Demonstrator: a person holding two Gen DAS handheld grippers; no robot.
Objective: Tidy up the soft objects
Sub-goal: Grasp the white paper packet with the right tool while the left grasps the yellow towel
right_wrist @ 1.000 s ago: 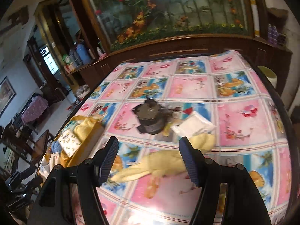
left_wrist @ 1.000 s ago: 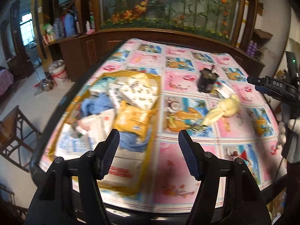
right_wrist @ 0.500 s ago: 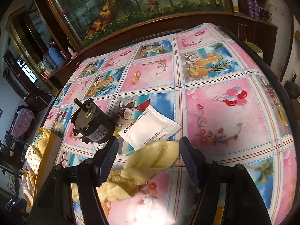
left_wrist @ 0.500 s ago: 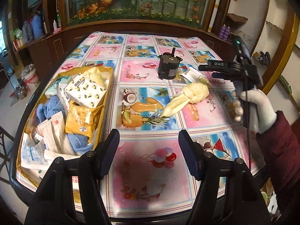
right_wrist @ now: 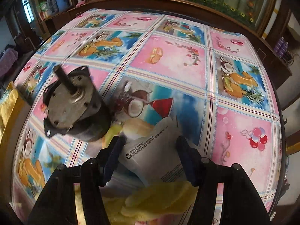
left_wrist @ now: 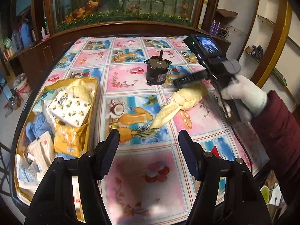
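Our right gripper (right_wrist: 149, 148), fingers apart, straddles a white plastic pouch (right_wrist: 157, 161) beside the crumpled yellow terry towel (left_wrist: 180, 101). Our left gripper (left_wrist: 149, 146) hangs with fingers apart.

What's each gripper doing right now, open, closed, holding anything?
Left gripper: open, empty, above the tablecloth.
Right gripper: open, holding nothing, fingers either side of the white printed plastic packet beside the fluffy yellow towel.

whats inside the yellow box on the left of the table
The yellow box is piled with a lemon-print pack, an orange pouch, blue fluffy cloth, a yellow towel and white packets. Whatever lies underneath is covered.
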